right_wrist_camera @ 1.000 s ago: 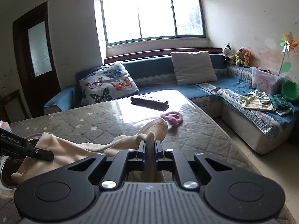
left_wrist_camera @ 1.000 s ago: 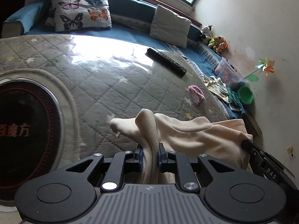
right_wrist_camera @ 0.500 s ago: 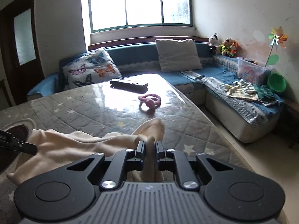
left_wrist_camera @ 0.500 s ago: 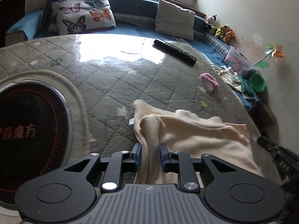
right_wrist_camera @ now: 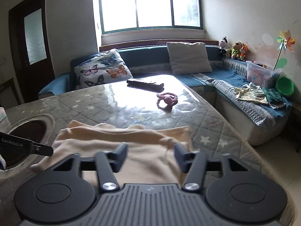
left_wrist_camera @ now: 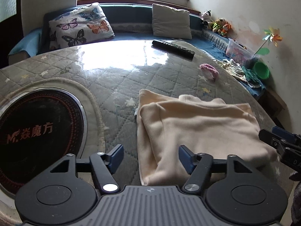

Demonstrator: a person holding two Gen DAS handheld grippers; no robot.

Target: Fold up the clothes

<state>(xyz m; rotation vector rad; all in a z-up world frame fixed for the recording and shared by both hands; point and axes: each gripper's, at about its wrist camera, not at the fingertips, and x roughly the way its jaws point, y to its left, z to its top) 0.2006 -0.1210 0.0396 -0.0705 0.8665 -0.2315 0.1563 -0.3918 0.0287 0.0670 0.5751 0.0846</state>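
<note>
A cream fleece garment [left_wrist_camera: 197,126] lies folded flat on the quilted grey table cover [left_wrist_camera: 112,79]. My left gripper [left_wrist_camera: 151,157] hovers over its near left edge; its jaws are opening, and the pads stand apart from the cloth that lies below and between them. In the right wrist view the same garment [right_wrist_camera: 131,143] spreads under my right gripper [right_wrist_camera: 150,155], whose jaws are also opening with no pad pressing the cloth. The right gripper's fingers [left_wrist_camera: 278,141] show at the right edge of the left wrist view, and the left gripper's finger [right_wrist_camera: 28,146] at the left of the right wrist view.
A round black hotplate [left_wrist_camera: 35,131] is set into the table at the left. A black remote [left_wrist_camera: 173,48] and a pink ring toy [left_wrist_camera: 209,70] lie farther back. A blue corner sofa [right_wrist_camera: 216,75] with cushions, clothes and toys runs behind and to the right.
Both grippers were shut on bunched, lifted ends of the garment; they lowered it, then let go and opened. The garment now lies flat and folded on the table.
</note>
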